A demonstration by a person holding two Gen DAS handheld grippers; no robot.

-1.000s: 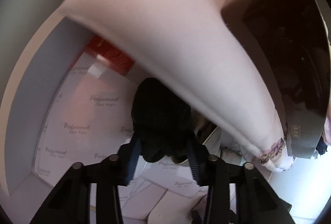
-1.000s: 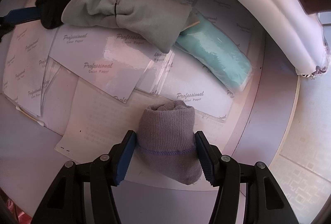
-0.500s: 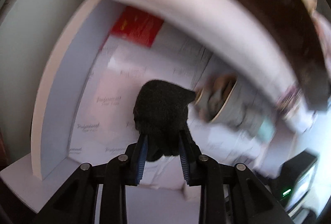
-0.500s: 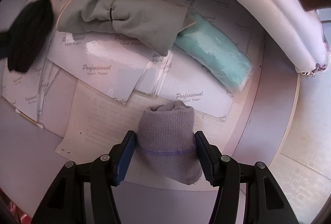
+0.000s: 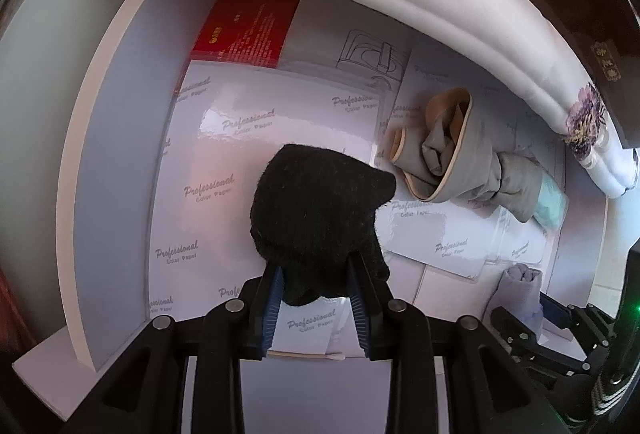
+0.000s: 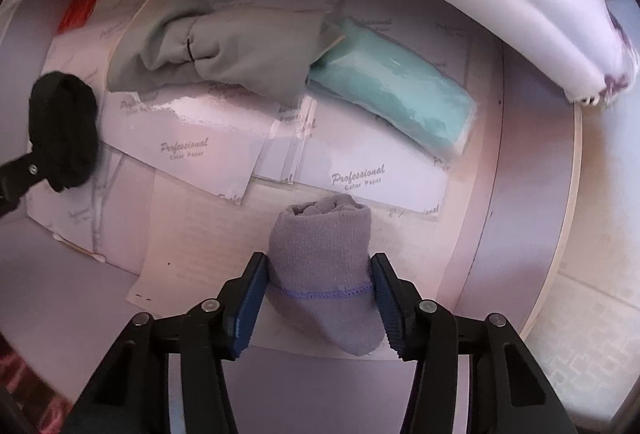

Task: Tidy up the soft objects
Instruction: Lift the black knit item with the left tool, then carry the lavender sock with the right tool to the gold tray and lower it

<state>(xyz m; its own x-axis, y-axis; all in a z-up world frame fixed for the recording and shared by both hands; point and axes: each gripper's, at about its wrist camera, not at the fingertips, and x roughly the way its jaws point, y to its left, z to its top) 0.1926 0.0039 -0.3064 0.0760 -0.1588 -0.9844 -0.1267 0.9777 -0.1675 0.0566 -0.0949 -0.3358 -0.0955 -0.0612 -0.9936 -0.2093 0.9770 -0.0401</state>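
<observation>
Where glossy paper sheets (image 5: pixel 280 121) overlap (drawer floor (image 6: pixel 80 314)), socks hover

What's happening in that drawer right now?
Both grippers hang over a paper-lined drawer. The left gripper pinches a black sock bundle, its jaws opening. The right gripper is closing on a rolled grey sock. A grey cloth bundle and a teal packet lie at the back.

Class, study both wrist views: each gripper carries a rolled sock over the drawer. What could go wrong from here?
1. The left gripper pinches only the black sock's lower end and its fingers are opening, so the sock may drop onto the glossy paper packs early.
2. The grey sock bulges past the closing right gripper; it might slip or unroll.
</observation>
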